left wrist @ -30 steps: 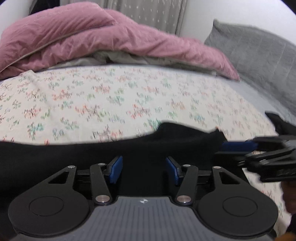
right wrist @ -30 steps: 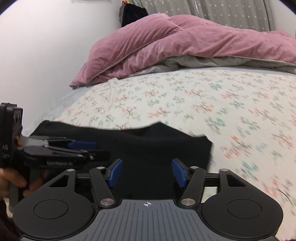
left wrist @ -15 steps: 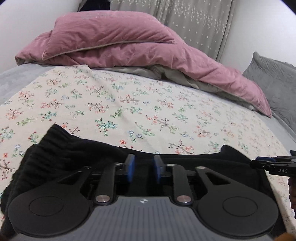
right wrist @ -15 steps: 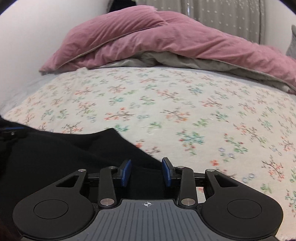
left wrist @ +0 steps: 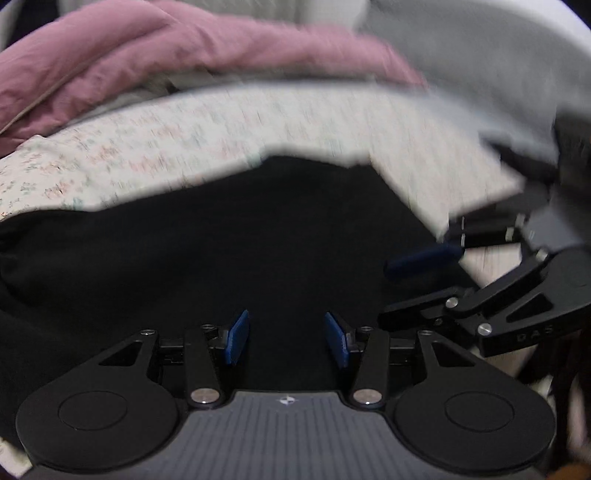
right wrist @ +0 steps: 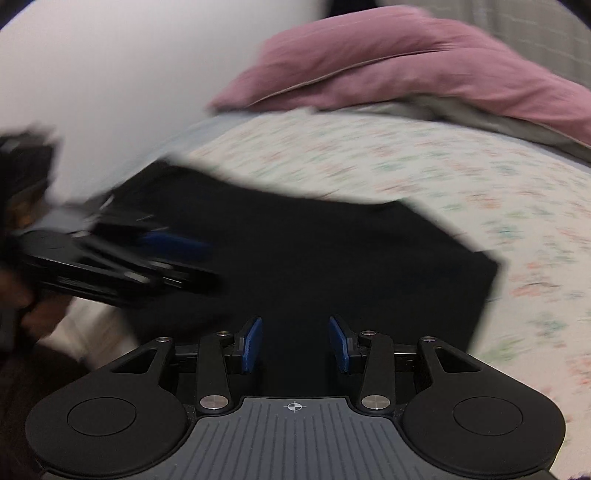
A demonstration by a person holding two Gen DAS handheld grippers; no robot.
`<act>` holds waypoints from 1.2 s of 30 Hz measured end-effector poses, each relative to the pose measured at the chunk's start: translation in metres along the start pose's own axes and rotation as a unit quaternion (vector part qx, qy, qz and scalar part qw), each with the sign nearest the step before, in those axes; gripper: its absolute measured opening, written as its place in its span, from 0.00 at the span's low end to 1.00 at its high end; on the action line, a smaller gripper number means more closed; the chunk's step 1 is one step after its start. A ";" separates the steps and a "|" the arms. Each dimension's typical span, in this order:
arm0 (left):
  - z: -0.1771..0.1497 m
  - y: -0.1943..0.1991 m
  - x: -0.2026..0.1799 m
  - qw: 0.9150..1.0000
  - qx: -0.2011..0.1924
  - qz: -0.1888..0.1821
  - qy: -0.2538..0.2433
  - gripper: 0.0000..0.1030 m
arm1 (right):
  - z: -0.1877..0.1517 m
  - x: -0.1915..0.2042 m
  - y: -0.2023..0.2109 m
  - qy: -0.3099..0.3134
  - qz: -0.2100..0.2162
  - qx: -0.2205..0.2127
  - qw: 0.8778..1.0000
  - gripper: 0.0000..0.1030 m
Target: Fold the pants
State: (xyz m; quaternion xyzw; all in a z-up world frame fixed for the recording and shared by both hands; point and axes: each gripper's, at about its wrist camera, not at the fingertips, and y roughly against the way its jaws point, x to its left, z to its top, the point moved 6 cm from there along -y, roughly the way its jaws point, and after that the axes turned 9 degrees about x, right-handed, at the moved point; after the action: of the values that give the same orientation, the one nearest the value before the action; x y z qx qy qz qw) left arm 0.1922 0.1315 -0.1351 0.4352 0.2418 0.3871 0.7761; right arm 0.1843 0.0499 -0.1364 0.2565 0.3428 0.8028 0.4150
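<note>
Left gripper (left wrist: pixel 284 339) spread, right gripper (right wrist: pixel 295 345) spread, black pants (right wrist: pixel 332 258) below

We're looking at a bed with a floral sheet (right wrist: pixel 424 173), a pink duvet (right wrist: pixel 406 62) heaped at the far end, a plain white wall (right wrist: pixel 122 74), and a grey patterned curtain (right wrist: pixel 535 22) behind.

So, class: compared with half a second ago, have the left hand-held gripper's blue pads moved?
Yes. The left hand-held gripper has opened: its pads, nearly together before, now stand well apart above the black pants, judged against its own fixed grey body.
</note>
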 end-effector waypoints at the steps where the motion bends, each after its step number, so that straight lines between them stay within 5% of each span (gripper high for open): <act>1: -0.006 -0.001 -0.002 1.000 0.011 0.010 -0.012 0.67 | -0.007 0.010 -0.004 0.022 -0.007 0.008 1.000 0.38; 4: -0.014 0.005 -0.002 0.999 0.028 0.021 -0.024 0.67 | -0.030 0.020 -0.006 0.058 -0.038 0.016 0.998 0.38; 12: -0.023 0.027 -0.011 0.999 0.023 0.027 -0.031 0.71 | -0.058 -0.018 0.035 0.024 -0.062 0.026 0.997 0.38; 16: -0.020 0.041 -0.040 0.999 -0.023 0.005 -0.043 0.78 | -0.058 -0.049 0.057 -0.087 0.007 0.025 0.996 0.53; 21: -0.011 0.038 -0.082 0.995 -0.053 -0.023 -0.080 0.81 | -0.062 -0.075 0.057 -0.198 0.074 0.052 0.976 0.53; 26: -0.007 0.024 -0.114 0.991 -0.059 -0.049 -0.112 0.81 | -0.075 -0.085 0.044 -0.294 0.139 0.085 0.942 0.45; 30: -0.003 0.013 -0.138 0.985 -0.056 -0.055 -0.150 0.81 | -0.083 -0.089 0.032 -0.340 0.186 0.094 0.917 0.29; 36: 0.009 0.008 -0.160 0.978 -0.073 -0.038 -0.191 0.81 | -0.078 -0.094 0.045 -0.362 0.226 0.076 0.901 0.27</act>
State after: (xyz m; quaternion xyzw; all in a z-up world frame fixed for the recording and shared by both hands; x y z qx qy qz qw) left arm 0.1020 -0.0002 -0.1170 0.4339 0.0760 0.2837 0.8517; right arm 0.1574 -0.0743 -0.1632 0.6310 0.1619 0.6979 0.2976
